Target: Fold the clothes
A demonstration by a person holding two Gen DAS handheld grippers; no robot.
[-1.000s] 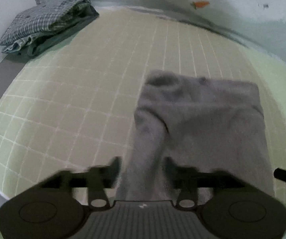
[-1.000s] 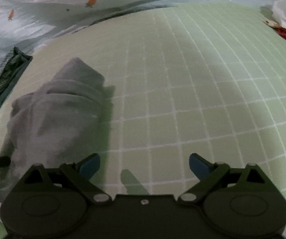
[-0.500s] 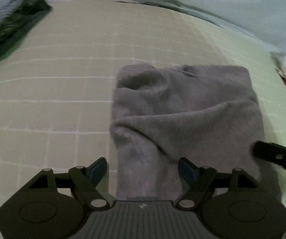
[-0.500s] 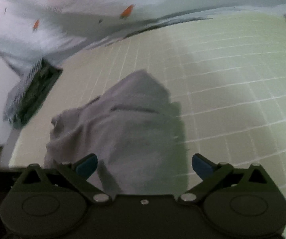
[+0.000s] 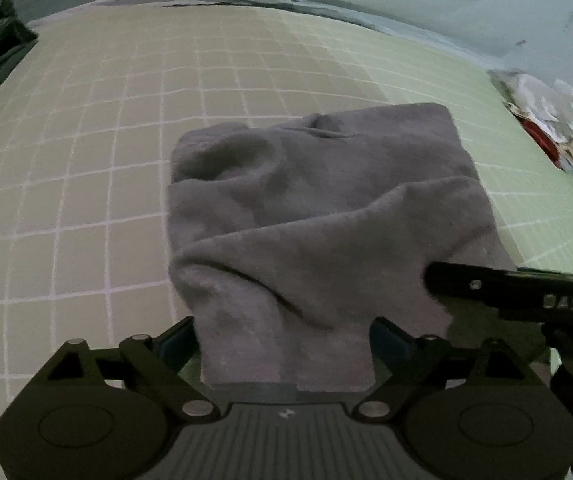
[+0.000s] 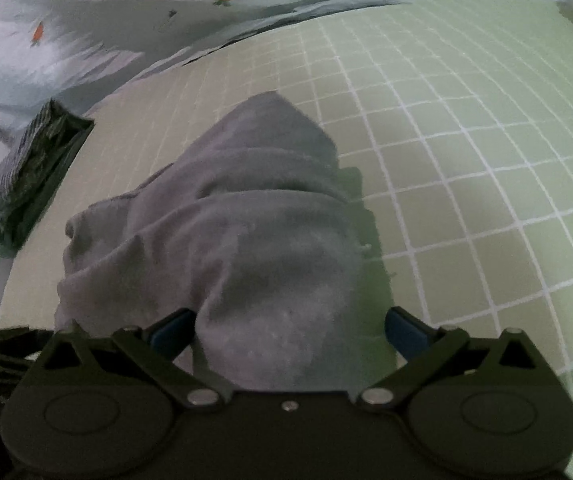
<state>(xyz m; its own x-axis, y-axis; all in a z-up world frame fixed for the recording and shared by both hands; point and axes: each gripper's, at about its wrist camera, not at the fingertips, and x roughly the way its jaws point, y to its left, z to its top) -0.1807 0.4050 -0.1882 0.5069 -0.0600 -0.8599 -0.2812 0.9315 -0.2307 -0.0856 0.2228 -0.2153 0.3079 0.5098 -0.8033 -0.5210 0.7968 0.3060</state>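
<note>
Your left gripper (image 5: 284, 340) and right gripper (image 6: 290, 330) gape wide — fuzzy grey garment (image 5: 318, 216) bunched between the fingers, ungripped. It lies rumpled on the gridded mat (image 5: 86, 200) — near edge.

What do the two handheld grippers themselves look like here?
Both the left gripper and the right gripper are black, with two round housings, silver pivot screws and blue fingertip pads. The left has a ribbed centre plate; white lettering marks the right's side.

- You can read one marking only: pale letters, roughly "DAS", printed on the dark right gripper (image 5: 526, 296) where it pokes in at the right of the left wrist view.
- Nothing else is readable for you.
</note>
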